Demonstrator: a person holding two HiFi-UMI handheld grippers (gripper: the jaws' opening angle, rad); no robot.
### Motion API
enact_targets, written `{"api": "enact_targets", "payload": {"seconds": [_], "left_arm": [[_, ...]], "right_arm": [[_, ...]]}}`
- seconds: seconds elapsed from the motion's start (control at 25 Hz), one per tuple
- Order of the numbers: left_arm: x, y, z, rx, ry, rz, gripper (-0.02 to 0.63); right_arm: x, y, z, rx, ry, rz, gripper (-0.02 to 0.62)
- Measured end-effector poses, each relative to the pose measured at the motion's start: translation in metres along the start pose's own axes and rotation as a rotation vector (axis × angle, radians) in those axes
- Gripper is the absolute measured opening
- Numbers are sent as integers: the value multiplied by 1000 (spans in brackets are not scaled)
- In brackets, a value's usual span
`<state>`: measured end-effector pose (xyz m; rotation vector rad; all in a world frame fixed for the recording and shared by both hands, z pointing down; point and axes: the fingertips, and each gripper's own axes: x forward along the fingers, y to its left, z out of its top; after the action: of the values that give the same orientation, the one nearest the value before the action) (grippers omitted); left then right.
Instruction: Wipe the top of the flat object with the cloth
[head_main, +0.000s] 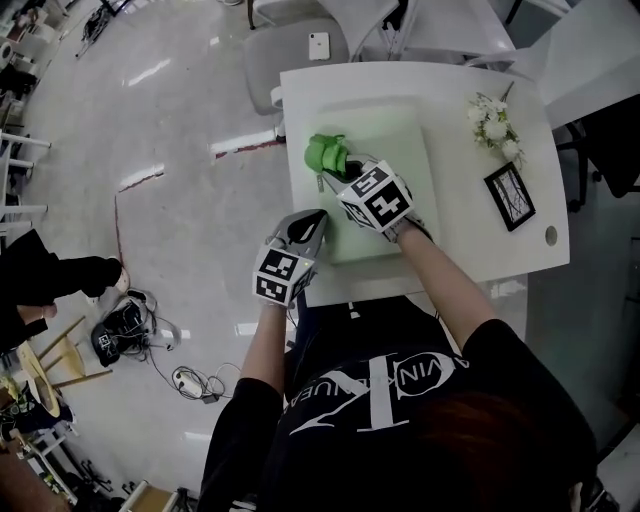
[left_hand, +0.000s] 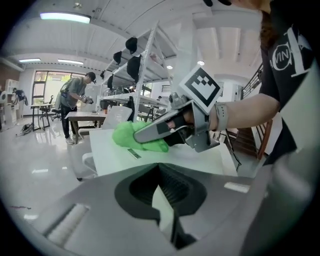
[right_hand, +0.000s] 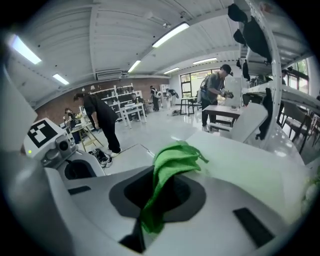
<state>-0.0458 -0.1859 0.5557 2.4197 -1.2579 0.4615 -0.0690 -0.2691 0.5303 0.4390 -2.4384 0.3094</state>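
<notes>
Where the pale green board (head_main: 390, 140) comes to its near left corner, I find my left gripper (left_hand: 162, 205) closed narrow on that edge, with a pale sliver of the board caught between the jaws. Just beyond, my right gripper (right_hand: 152, 212) is clamped on the green cloth (right_hand: 175, 157), which bunches out ahead of the jaws and rests on the board's far left part. The board lies flat on the white table (head_main: 470, 235). Further right sit white flowers (head_main: 495, 125) and a black picture frame (head_main: 510, 196), both apart from the board.
</notes>
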Motion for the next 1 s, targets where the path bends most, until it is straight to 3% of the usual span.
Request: {"api": "enact_targets", "payload": {"seconds": [0.4, 1.0], "left_arm": [[-3, 4, 2, -113, -77, 157, 10], [-4, 6, 4, -126, -84, 179, 9]], "right_arm": [[-51, -36, -38, 42, 28, -67, 43], [-123, -95, -82, 161, 0, -219, 43]]}}
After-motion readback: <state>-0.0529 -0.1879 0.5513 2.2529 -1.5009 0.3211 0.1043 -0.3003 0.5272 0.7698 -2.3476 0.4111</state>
